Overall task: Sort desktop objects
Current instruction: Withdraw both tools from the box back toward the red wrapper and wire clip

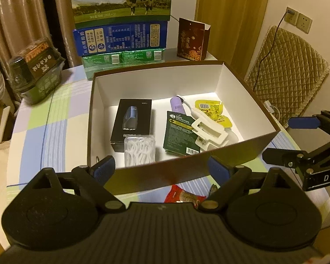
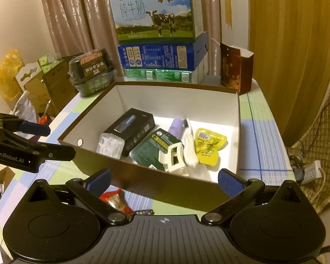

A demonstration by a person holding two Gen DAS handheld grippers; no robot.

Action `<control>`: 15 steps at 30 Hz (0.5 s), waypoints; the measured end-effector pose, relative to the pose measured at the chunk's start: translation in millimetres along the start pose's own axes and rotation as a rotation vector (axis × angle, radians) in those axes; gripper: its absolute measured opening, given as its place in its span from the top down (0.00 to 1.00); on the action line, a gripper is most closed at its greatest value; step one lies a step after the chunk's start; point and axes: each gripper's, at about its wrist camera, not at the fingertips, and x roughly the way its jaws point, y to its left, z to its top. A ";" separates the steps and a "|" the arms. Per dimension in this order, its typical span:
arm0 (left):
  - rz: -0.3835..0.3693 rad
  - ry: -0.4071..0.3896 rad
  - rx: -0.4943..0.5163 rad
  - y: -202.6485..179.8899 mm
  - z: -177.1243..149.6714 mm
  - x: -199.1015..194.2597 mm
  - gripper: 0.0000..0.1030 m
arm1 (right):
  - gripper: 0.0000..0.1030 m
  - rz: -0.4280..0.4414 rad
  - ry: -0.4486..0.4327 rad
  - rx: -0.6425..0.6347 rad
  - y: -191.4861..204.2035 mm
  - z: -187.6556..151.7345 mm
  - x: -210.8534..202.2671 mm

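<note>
A brown box with white inside [image 1: 211, 79] [image 2: 235, 132] stands on the checked tablecloth. In it lie a black product box [image 1: 132, 123] [image 2: 132, 129], a clear pack of floss picks [image 1: 139, 150] [image 2: 111, 145], a green packet [image 1: 178, 134] [image 2: 154, 145], a white hair claw [image 1: 209, 132] [image 2: 173, 157], a purple tube [image 1: 177, 106] [image 2: 176, 128] and yellow sachets [image 1: 211, 107] [image 2: 209, 145]. A red snack packet [image 1: 182, 194] [image 2: 115, 200] lies on the cloth in front of the box. My left gripper [image 1: 160, 169] and right gripper [image 2: 164, 180] are both open and empty, just before the box's near wall.
Stacked milk cartons [image 1: 121, 6] [image 2: 156, 17] and a blue carton [image 1: 121, 37] stand behind the box. A dark red gift box [image 1: 192, 39] [image 2: 235, 70] is at the back right, a wrapped dark container [image 1: 37, 66] [image 2: 92, 72] at the back left. A quilted chair [image 1: 286, 72] stands right.
</note>
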 end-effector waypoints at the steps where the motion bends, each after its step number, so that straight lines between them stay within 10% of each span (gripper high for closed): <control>1: 0.000 -0.001 -0.003 -0.8 -2.2 -2.8 0.13 | 0.02 -0.002 -0.002 0.000 1.3 -2.3 -2.5; 15: 0.016 -0.011 -0.032 -18.0 -38.5 -42.1 0.10 | 0.02 0.029 0.006 -0.023 23.6 -31.5 -30.4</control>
